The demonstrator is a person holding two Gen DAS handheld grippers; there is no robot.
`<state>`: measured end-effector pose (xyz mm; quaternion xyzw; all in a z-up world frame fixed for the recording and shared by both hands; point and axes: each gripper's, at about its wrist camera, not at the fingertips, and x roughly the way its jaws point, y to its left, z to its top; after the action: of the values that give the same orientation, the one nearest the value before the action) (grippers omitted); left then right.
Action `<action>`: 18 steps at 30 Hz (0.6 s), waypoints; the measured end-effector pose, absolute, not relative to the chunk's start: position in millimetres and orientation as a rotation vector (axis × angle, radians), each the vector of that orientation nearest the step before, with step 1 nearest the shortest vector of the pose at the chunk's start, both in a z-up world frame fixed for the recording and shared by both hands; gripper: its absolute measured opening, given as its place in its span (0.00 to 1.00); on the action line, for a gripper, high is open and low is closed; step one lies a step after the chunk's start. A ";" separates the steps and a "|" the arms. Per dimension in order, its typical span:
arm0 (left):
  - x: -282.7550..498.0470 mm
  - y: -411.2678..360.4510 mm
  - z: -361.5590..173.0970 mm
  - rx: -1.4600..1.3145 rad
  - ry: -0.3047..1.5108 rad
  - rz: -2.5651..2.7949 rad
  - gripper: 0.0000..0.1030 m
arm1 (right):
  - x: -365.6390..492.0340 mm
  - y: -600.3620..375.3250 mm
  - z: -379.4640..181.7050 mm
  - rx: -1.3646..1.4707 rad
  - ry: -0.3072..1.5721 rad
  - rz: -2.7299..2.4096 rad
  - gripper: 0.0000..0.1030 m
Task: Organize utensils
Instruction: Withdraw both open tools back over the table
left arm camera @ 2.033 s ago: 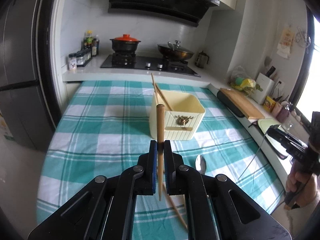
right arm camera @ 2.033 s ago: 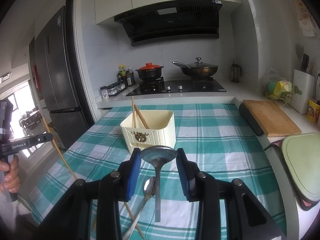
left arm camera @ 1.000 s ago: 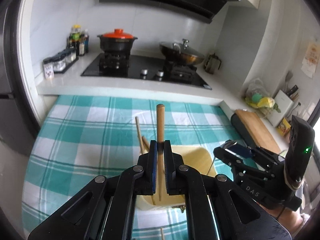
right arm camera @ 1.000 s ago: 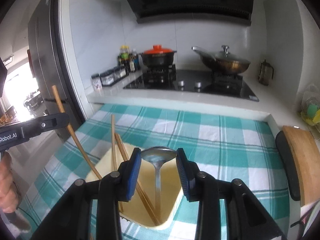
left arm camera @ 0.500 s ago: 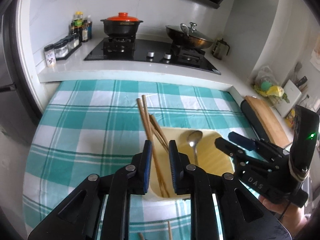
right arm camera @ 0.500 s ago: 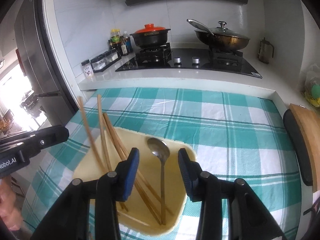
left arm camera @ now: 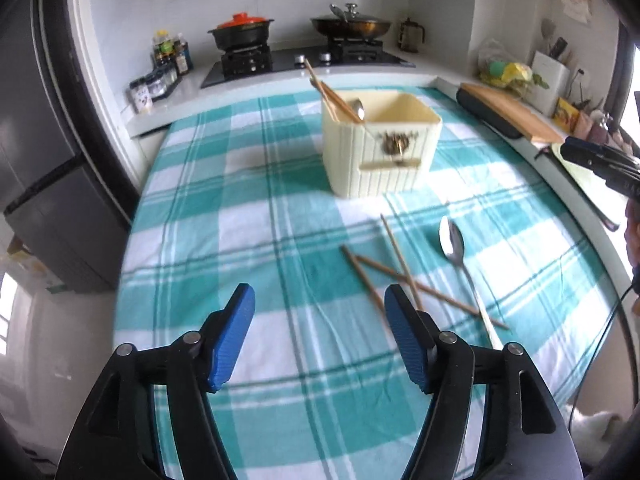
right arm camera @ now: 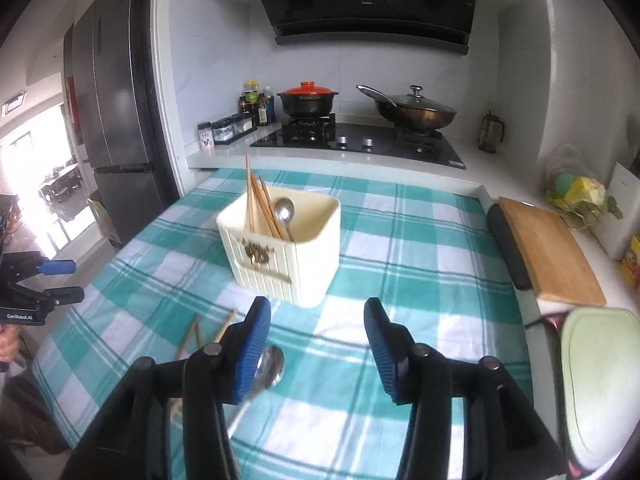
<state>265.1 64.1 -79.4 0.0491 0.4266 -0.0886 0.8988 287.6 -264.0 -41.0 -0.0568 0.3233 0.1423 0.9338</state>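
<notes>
Cream ribbed plastic utensil box point(left arm camera: 380, 152) sits on the teal-and-white checked tablecloth point(left arm camera: 240, 220), well ahead of both tools; it already holds several wooden chopsticks point(right arm camera: 260, 204) leaning at its left end and one metal spoon point(right arm camera: 285, 210) beside them, bowl up. Loose items not yet sorted: three thin wooden chopsticks lying crossed on the cloth point(left arm camera: 400, 276), just ahead and slightly right of the left gripper point(left arm camera: 320, 340), and a long-handled stainless spoon point(left arm camera: 456, 248) further right of them, bowl pointing toward the box. In the right wrist view that same loose spoon point(right arm camera: 266, 368) shows close under the inner side of the right gripper's left finger, chopstick ends further to that side. Left gripper: jaws spread wide, nothing between them, above the cloth. Right gripper point(right arm camera: 318, 344): also spread wide and empty, aimed at the box. Step looks like between deposits, reaching for the next pickup; roughly half the utensils are in. Next move likely: left tool drops forward-right onto one chopstick, pinching a single stick where they aren't crossed; right tool shifts left and down over the spoon handle. Flat thin items on cloth, so the fingers need to come low and may snag fabric. Stove, pots and cutting board beyond are not involved.
</notes>
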 end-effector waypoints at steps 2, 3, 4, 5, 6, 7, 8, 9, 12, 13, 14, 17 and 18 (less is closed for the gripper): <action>241.7 54.5 -104.6 0.086 0.893 -0.163 0.67 | 260.3 -267.9 -69.6 -0.103 0.675 0.261 0.49; 232.1 50.5 -113.6 0.063 0.894 -0.162 0.67 | 245.8 -268.8 -86.2 -0.084 0.682 0.244 0.49; 224.3 46.3 -123.4 0.029 0.893 -0.162 0.67 | 231.8 -270.5 -101.1 -0.065 0.685 0.225 0.49; 218.4 42.3 -132.5 -0.009 0.897 -0.163 0.67 | 218.4 -271.2 -115.6 -0.048 0.689 0.203 0.49; 213.2 38.8 -140.0 -0.038 0.902 -0.160 0.67 | 206.5 -270.6 -130.3 -0.028 0.698 0.180 0.49; 209.4 35.3 -147.4 -0.065 0.909 -0.154 0.67 | 193.6 -271.4 -141.8 -0.008 0.704 0.158 0.49; 206.1 32.6 -153.6 -0.088 0.918 -0.149 0.67 | 184.5 -270.1 -151.7 0.008 0.712 0.143 0.49; 202.3 30.6 -158.9 -0.108 0.930 -0.154 0.67 | 176.1 -268.5 -159.6 0.014 0.719 0.137 0.49; 195.7 25.4 -166.6 -0.113 0.936 -0.147 0.67 | 156.8 -261.0 -169.7 -0.009 0.712 0.153 0.49; 194.1 24.1 -167.4 -0.106 0.930 -0.130 0.67 | 152.7 -258.3 -169.9 -0.026 0.696 0.146 0.49; 192.7 23.7 -168.1 -0.105 0.926 -0.122 0.67 | 150.7 -255.4 -169.4 -0.037 0.684 0.141 0.49; 190.8 22.1 -169.2 -0.117 0.927 -0.118 0.67 | 151.3 -246.7 -169.8 -0.042 0.684 0.166 0.49; 190.5 21.7 -169.8 -0.115 0.927 -0.117 0.67 | 152.0 -243.6 -169.4 -0.047 0.681 0.176 0.49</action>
<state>190.5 21.7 -169.8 -0.0554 0.4465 -0.0562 0.8913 152.0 -243.6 -169.4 -0.0229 0.3334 0.0861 0.9386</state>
